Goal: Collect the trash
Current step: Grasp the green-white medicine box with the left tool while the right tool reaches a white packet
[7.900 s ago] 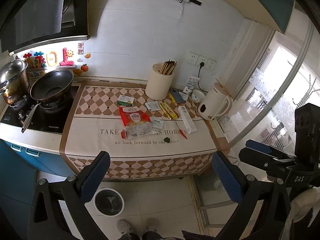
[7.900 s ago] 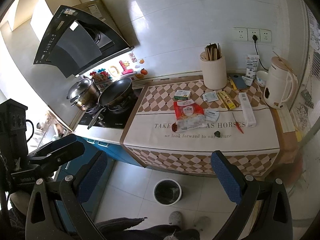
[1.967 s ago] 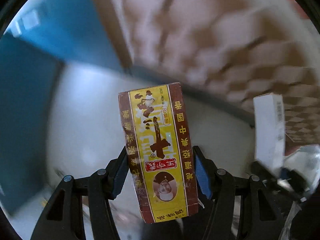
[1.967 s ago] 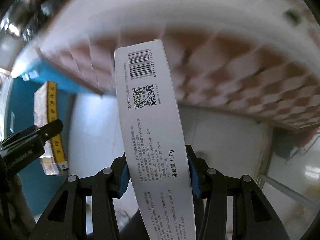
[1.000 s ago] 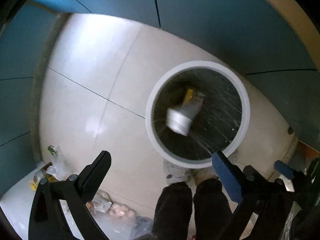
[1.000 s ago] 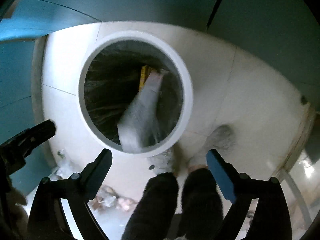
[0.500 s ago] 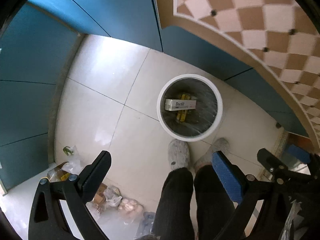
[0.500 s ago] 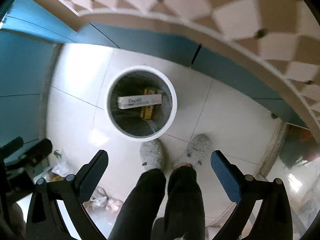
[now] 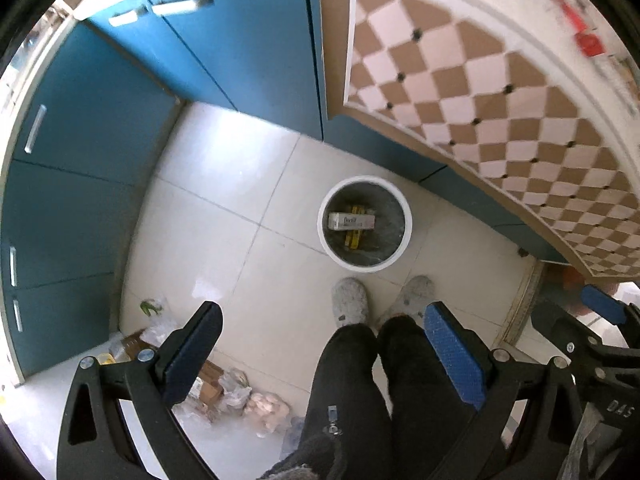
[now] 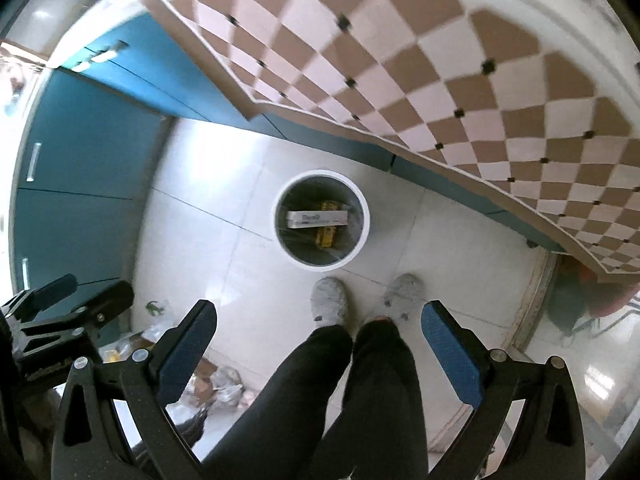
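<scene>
A white round trash bin (image 9: 405, 236) stands on the tiled floor below the counter; it also shows in the right wrist view (image 10: 363, 232). Inside lie a long white box (image 9: 351, 221) (image 10: 317, 218) across a yellow-red box (image 9: 353, 239) (image 10: 327, 235). My left gripper (image 9: 322, 328) is open and empty, high above the floor. My right gripper (image 10: 318, 324) is open and empty too; it also shows at the right edge of the left wrist view (image 9: 600, 308). The left gripper shows at the left edge of the right wrist view (image 10: 48, 292).
The checkered cloth (image 9: 480, 80) hangs over the counter edge, above the bin. Blue cabinet doors (image 9: 80, 140) line the left and back. The person's legs and grey slippers (image 9: 350, 306) stand just in front of the bin. Bags and clutter (image 9: 224, 392) lie on the floor at lower left.
Both boxes were dropped into the bin about a second ago. Since then both grippers have risen away from the bin, which now looks smaller, and more of the checkered cloth is in view.
</scene>
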Available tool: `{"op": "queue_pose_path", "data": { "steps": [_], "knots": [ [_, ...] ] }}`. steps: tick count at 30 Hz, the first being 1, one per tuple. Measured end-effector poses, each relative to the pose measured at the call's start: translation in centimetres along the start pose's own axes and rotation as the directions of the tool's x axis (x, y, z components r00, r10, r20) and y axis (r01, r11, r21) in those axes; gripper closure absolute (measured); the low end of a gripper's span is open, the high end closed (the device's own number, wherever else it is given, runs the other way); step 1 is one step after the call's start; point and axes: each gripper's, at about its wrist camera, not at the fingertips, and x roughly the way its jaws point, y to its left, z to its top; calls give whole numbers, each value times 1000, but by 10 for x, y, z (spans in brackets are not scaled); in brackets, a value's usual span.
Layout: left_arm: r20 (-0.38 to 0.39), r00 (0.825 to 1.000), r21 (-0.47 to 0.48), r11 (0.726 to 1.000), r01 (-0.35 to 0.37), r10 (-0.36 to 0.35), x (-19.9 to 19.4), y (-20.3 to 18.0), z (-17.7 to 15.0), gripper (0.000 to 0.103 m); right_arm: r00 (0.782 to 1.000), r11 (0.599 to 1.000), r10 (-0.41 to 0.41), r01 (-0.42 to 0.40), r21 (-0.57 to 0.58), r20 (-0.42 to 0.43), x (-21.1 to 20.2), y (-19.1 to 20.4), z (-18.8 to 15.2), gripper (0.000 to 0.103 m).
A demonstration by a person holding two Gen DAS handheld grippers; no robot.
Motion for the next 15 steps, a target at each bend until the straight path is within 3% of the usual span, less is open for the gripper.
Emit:
{"op": "queue_pose_path", "data": {
  "steps": [4,5,8,12,15],
  "knots": [
    [103,995,15,1000,14,-15,-49,-9,16,0,997,997,62,-64,31,46,-49,6,-8,0],
    [141,990,16,1000,22,-24,-64,-14,26,0,996,996,71,-74,41,60,-45,6,-9,0],
    [229,972,35,998,47,-54,-99,-30,57,0,985,990,111,-122,76,132,-87,-8,-1,0],
    [326,943,83,996,41,-66,-137,-79,111,0,964,981,102,-138,136,246,-137,-47,30,0],
    [369,926,112,993,36,-75,-151,-131,161,0,937,966,70,-150,213,342,-184,-98,64,0]
  ]
}}
